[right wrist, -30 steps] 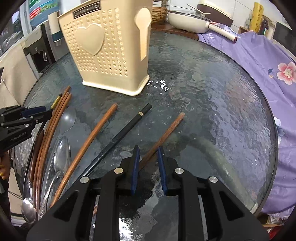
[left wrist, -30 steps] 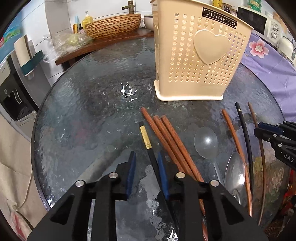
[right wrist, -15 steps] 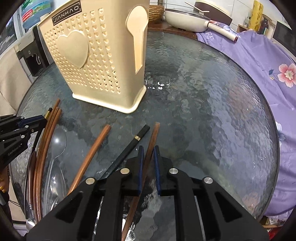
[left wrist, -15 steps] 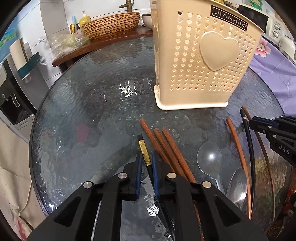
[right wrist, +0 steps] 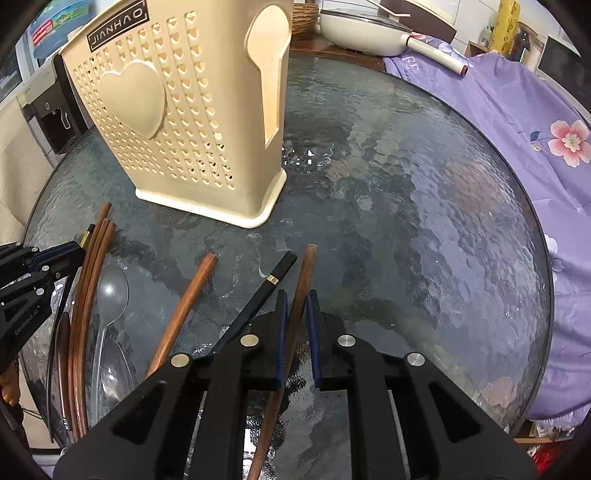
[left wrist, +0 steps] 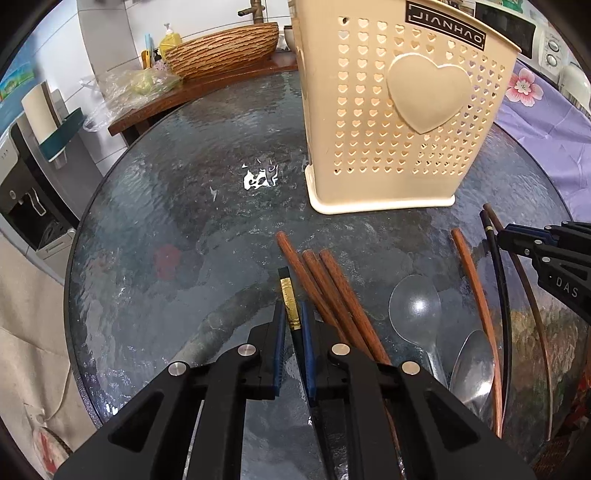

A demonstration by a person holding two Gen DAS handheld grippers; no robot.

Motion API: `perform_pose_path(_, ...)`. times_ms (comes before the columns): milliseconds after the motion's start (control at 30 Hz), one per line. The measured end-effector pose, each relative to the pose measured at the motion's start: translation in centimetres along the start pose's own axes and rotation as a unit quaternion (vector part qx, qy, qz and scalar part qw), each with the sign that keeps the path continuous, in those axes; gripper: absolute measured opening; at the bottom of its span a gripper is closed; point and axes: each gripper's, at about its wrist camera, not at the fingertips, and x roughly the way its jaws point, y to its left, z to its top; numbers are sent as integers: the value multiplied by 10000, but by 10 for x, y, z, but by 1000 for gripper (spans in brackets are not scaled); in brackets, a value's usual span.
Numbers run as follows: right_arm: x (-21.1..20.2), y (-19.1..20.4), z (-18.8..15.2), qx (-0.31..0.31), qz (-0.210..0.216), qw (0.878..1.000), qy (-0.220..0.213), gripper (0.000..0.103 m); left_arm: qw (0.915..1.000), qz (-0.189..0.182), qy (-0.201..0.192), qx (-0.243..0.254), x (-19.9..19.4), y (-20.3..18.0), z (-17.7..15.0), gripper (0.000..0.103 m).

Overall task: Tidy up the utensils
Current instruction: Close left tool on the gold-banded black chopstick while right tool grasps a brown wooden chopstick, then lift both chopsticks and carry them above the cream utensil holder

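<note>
A lived-in home kitchen or dining corner: a round textured-glass table (left wrist: 177, 229) strewn with chopsticks and spoons, a cream utensil holder (left wrist: 402, 110), a woven basket (left wrist: 221, 48) on a wooden counter, a water dispenser (left wrist: 22, 199), a microwave (left wrist: 517, 33), a white pan (right wrist: 365, 33), floral purple cloth (right wrist: 517, 122)

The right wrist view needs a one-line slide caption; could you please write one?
Right gripper shut on a brown chopstick on the glass table, beside the cream utensil holder.
</note>
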Motion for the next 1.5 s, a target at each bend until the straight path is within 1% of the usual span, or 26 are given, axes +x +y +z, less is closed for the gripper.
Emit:
perform_pose_path(167,-2,10,-5,-80,-155,9998,-60,9,9999,118,-30,13,-1,-8,-2,7)
perform_pose_path(433,-4,6,-7,125,-60,9998,-134,9,9999,115,-89,-54,0,-10,-1,7)
perform_pose_path(567,-2,0,-5,256,33,9995,-189,8,9997,195,-132,-15,0,-14,-1,7)
perform_pose_path(800,-3,-11,-4,525,381,9973,-349,8,9996,19,-164,-244,-1,-1,3,7)
perform_pose_path(967,-15,-14,-4,595,535,9948,-624,8,9990,-44,-304,-324,-10,6,7,7)
perform_pose_path(1100,-36,-13,-4,548,628,9919,-955,8,9980,-138,-473,-402,-24,11,12,6)
perform_pose_path(1233,-63,-16,0,592,906,9853,-1322,8,9963,-223,-679,-467,-41,15,17,6)
perform_pose_path(1367,-92,-18,4,593,1095,9774,-1706,8,9934,-388,-934,-546,-65,20,23,6)
perform_pose_path(1500,-118,-16,4,520,1220,9713,-1974,8,9897,-481,-1212,-584,-88,24,27,6)
